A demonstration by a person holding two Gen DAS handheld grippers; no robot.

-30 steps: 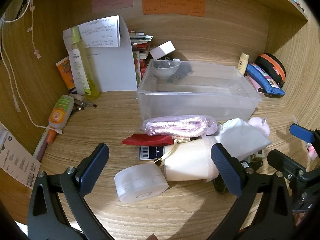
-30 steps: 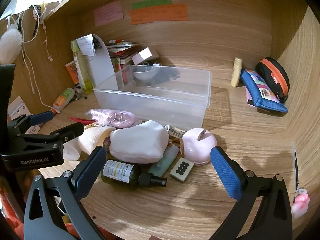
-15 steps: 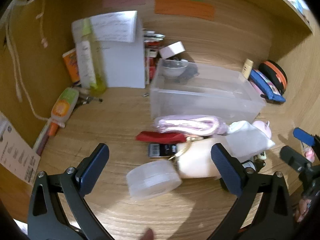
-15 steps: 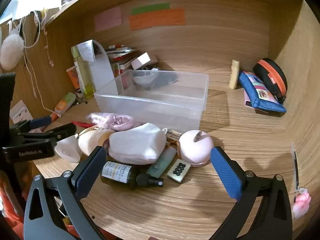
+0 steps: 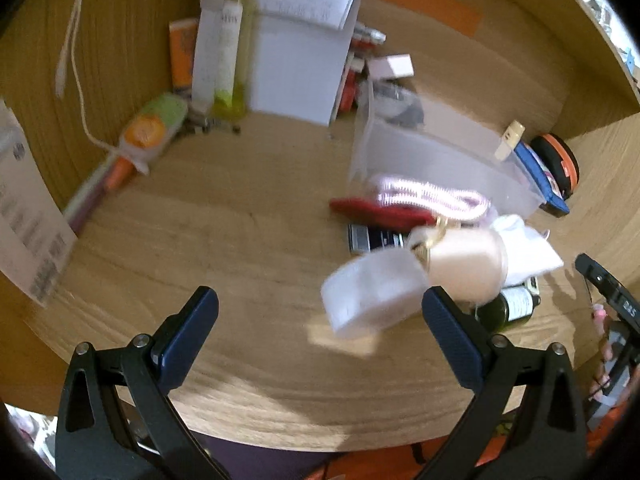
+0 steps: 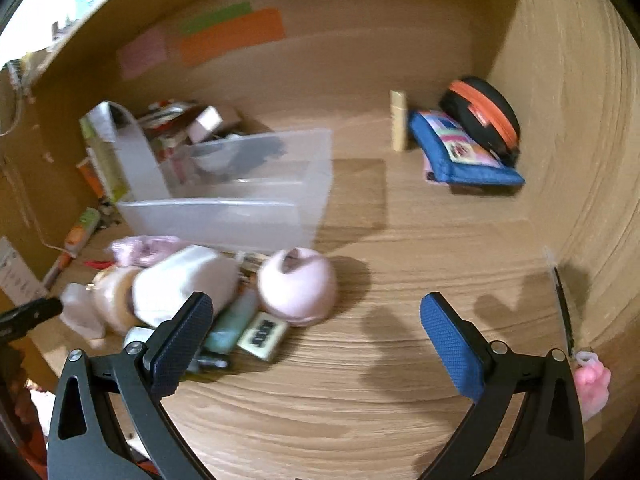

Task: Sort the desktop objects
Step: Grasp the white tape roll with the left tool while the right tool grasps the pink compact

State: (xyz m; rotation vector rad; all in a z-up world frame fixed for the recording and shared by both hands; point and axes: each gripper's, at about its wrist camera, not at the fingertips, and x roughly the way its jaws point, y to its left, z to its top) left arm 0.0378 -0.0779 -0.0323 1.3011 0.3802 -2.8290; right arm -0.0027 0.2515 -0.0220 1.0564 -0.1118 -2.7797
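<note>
A clear plastic bin (image 5: 440, 156) (image 6: 248, 184) stands at the back of the wooden desk. In front of it lies a heap: a white round jar (image 5: 372, 292), a cream pouch (image 5: 464, 264) (image 6: 116, 296), a white pouch (image 6: 180, 284), a pink coiled cord (image 5: 428, 196), a red item (image 5: 372, 210), a pink round case (image 6: 298, 286), a dark bottle (image 5: 510, 306) and a small tile (image 6: 262, 336). My left gripper (image 5: 320, 332) is open and empty, left of the jar. My right gripper (image 6: 316, 340) is open and empty, right of the heap.
A white paper stand (image 5: 296, 60), a tall bottle (image 5: 230, 48) and an orange-green tube (image 5: 150, 132) sit at the back left. A blue pouch (image 6: 460, 152), a black-orange case (image 6: 484, 112) and a cream stick (image 6: 398, 124) sit at the back right. A pink charm (image 6: 592, 384) hangs on the right wall.
Both grippers pulled back and swung outward, the left view turning left and the right view turning right. The heap has not moved. Both stay open.
</note>
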